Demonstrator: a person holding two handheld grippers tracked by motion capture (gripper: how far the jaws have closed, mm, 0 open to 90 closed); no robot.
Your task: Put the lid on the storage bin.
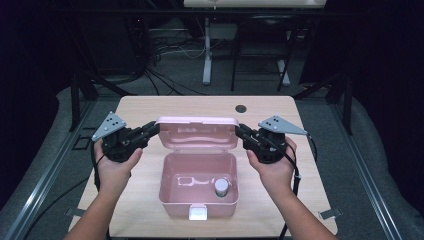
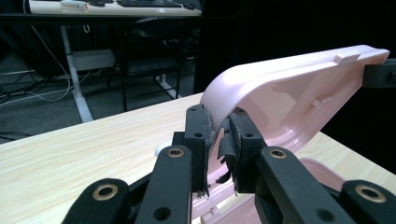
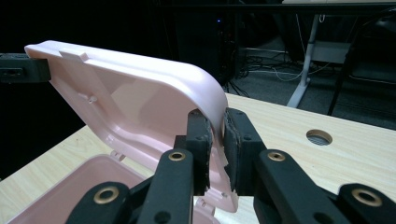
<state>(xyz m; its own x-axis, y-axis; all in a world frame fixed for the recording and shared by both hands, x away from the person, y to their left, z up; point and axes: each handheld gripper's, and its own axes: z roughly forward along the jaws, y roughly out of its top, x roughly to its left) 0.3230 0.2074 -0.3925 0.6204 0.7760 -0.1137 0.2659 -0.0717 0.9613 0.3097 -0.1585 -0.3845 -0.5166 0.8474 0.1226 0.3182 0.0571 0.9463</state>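
We had the left gripper (image 1: 154, 129) and right gripper (image 1: 241, 131) each clamped on a side edge of the pink box's (image 1: 198, 190) raised lid (image 1: 196, 134) at mid-table; thin rigid plastic, probably light, slick, best pinched at the rims.

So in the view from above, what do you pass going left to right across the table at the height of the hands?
Left gripper → raised pink lid, pinched at both ends → right gripper. The open pink box sits nearer, below the lid.
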